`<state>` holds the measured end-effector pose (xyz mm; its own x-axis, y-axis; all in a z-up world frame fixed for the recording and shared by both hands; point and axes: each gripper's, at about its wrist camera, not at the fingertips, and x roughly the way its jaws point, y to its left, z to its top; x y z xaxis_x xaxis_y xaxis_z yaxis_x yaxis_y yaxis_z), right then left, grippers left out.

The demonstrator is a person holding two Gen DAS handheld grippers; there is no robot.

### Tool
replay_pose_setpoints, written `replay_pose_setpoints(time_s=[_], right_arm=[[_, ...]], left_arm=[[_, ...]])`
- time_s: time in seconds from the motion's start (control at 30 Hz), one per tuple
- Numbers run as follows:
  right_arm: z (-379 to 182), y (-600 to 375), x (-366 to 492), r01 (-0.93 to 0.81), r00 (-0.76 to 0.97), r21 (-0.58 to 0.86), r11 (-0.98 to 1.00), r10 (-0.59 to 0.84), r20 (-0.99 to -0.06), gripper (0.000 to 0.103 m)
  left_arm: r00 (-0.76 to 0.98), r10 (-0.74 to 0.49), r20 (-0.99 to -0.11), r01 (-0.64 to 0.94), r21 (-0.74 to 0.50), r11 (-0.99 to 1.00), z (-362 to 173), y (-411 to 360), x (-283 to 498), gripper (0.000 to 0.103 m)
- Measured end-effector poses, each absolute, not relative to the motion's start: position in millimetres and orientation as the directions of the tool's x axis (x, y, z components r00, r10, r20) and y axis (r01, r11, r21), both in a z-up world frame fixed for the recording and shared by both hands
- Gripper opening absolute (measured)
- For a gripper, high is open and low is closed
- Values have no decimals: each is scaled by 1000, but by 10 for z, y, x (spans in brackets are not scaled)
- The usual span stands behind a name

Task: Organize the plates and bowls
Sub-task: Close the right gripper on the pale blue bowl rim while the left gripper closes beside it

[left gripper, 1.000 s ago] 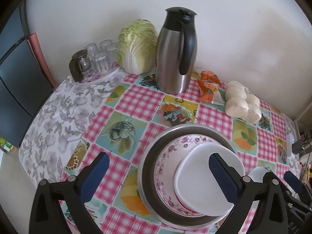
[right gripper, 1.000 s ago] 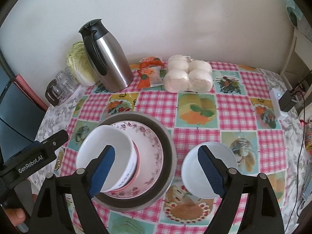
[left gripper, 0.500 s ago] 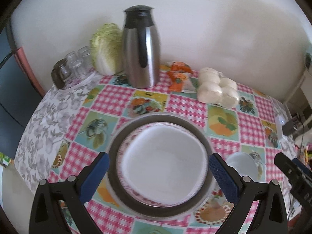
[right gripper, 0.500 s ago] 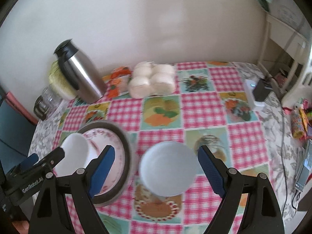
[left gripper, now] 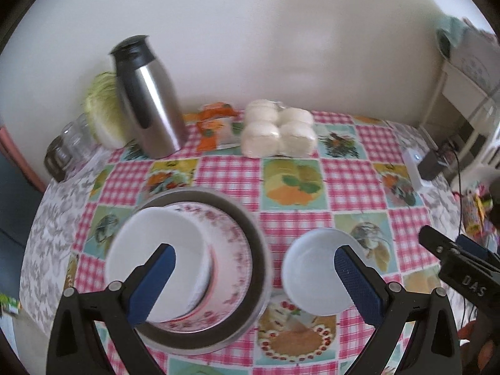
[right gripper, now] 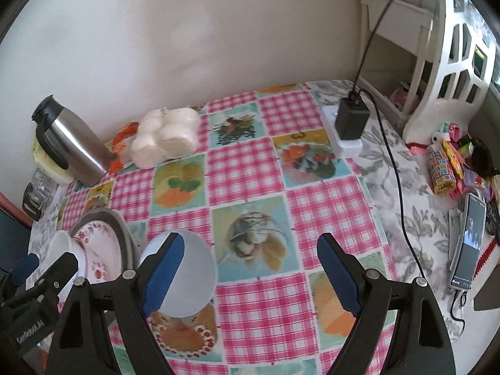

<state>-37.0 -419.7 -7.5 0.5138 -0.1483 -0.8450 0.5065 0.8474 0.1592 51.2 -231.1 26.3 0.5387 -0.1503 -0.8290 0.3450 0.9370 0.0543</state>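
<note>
Both tools, left tool (left gripper: 253, 276) and right tool (right gripper: 250, 268), hang spread, gripping nothing; small white bowl (left gripper: 315, 268) sits on the surface (left gripper: 353, 184) beside stacked bowls in a metal pan (left gripper: 250, 228); thermos (left gripper: 147, 100) beyond.

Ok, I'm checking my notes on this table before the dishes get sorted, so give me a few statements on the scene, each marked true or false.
1. The white plastic bowl sits in the pink floral plate, inside the round grey metal tray. True.
2. The small white bowl is stacked inside that tray. False: it stands alone on the checked tablecloth, right of the tray.
3. The right claw is shut on the small white bowl. False: it is open and holds nothing.
4. The steel thermos jug stands upright by the wall. True.
5. The left claw is open. True.
6. The pack of white buns lies inside the tray. False: it lies on the tablecloth near the wall.
</note>
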Motion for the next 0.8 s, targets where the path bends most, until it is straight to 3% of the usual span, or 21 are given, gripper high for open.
replay_pose_setpoints(time_s=[0.37,0.5,0.57,0.8], right_arm=[[-570,-4338,-265,525,433,157,837,-104,-895,88],[-739,-4264,-190,509,408,158,846,-75,-910,88],[-801,-4221,-130,496,394,154,854,-64,-917,87],[-960,-4122,-17,476,358,140,868,-45,-933,87]], left_arm=[[451,-159,-878,360,16,933,-192,-2582,712,75],[435,-154,-887,370,20,929,-314,-2661,755,72],[432,-148,-890,372,26,928,-356,-2692,778,60],[413,-148,-899,384,24,923,-511,-2774,845,58]])
